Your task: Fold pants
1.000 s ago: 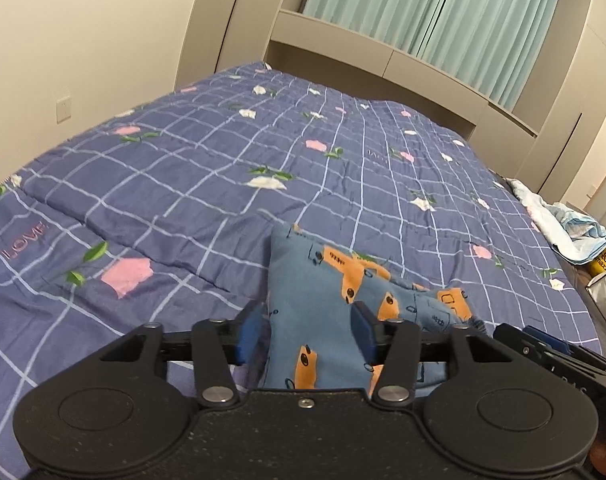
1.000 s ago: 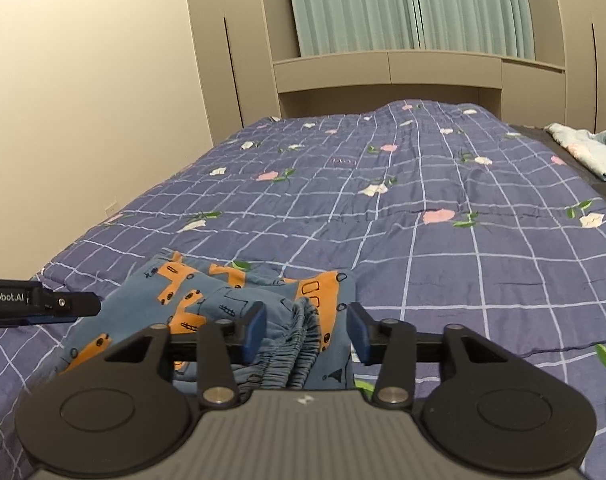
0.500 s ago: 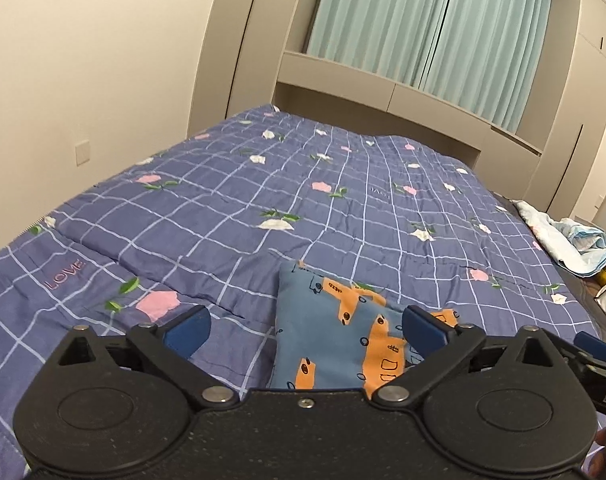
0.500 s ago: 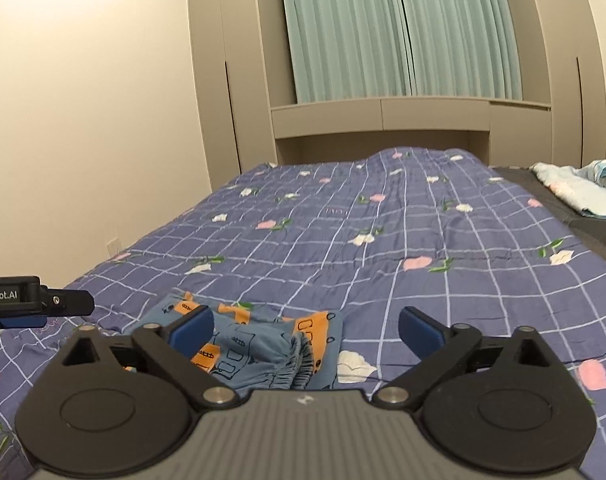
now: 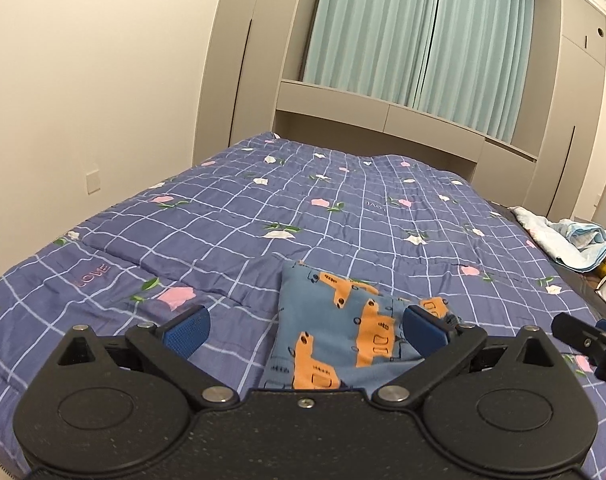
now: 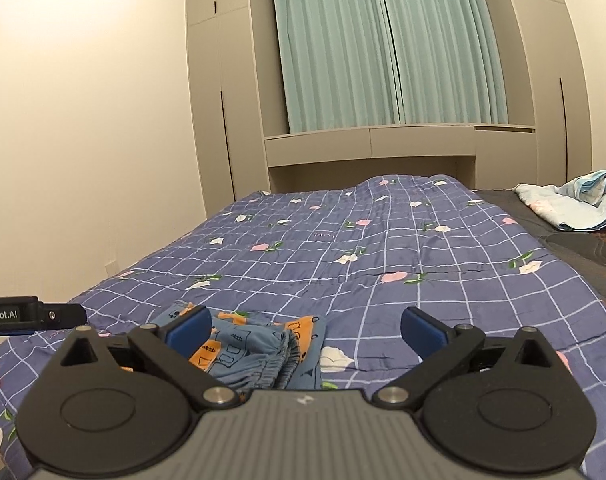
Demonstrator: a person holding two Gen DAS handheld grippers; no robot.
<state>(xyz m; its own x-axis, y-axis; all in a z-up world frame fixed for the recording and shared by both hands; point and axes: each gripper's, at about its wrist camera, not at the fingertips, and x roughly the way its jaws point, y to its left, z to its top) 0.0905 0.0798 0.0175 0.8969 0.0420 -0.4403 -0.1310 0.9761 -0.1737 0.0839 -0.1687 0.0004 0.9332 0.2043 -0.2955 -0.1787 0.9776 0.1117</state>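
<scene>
Soft, light pants (image 5: 335,332) lie folded beyond both grippers' wide, empty fingers (image 5: 187,326); grip the elastic waistband (image 6: 279,364).

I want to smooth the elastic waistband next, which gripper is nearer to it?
Right. The waistband bunches just ahead of the right gripper, between its open jaws. The left gripper faces the pants' smooth folded side, waistband beyond its right pad. Neither touches the cloth.

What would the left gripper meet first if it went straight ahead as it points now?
Probably the folded pants: they lie on the quilt right ahead of the open left gripper, between its fingers. Depth is hard to judge.
</scene>
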